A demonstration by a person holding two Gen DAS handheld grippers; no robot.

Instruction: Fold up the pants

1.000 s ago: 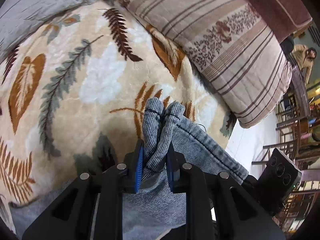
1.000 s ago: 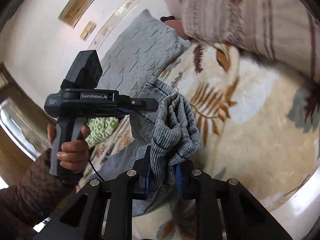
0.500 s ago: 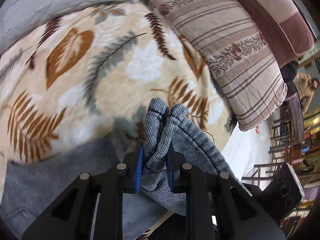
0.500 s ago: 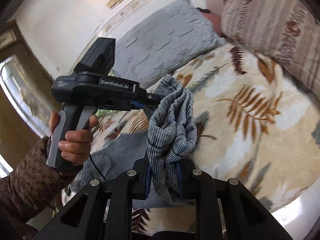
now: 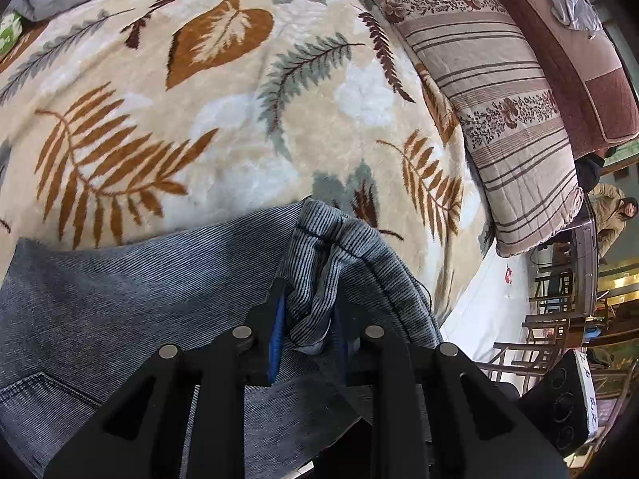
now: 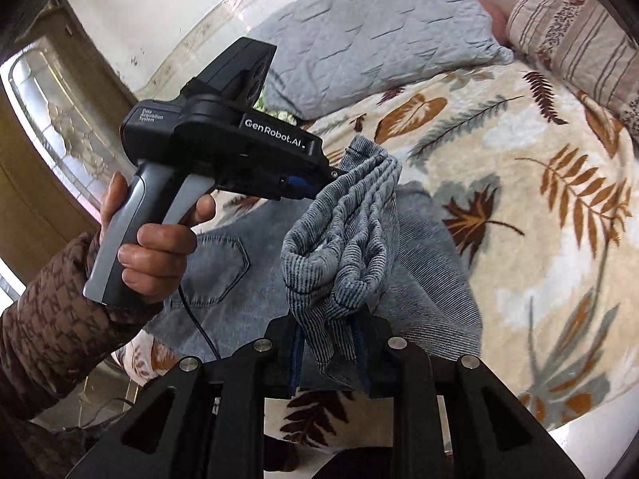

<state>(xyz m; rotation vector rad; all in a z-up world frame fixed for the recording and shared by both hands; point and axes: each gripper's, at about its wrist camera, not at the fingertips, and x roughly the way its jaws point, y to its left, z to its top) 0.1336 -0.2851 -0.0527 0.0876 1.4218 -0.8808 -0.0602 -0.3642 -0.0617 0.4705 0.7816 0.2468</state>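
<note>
Pants hems, clamped in the left gripper and right gripper, have been carried over the lower half; fold underway.

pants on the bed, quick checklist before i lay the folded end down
1. Left gripper shut on the grey corduroy pants: ok.
2. Right gripper shut on the bunched hem: ok.
3. Lower half of the pants lying flat on the leaf-print fleece blanket: ok.
4. Held end smooth: not ok, bunched in ridges.
5. Striped quilted pillow apart from the pants: ok.
6. Hem edges aligned: cannot tell.
</note>
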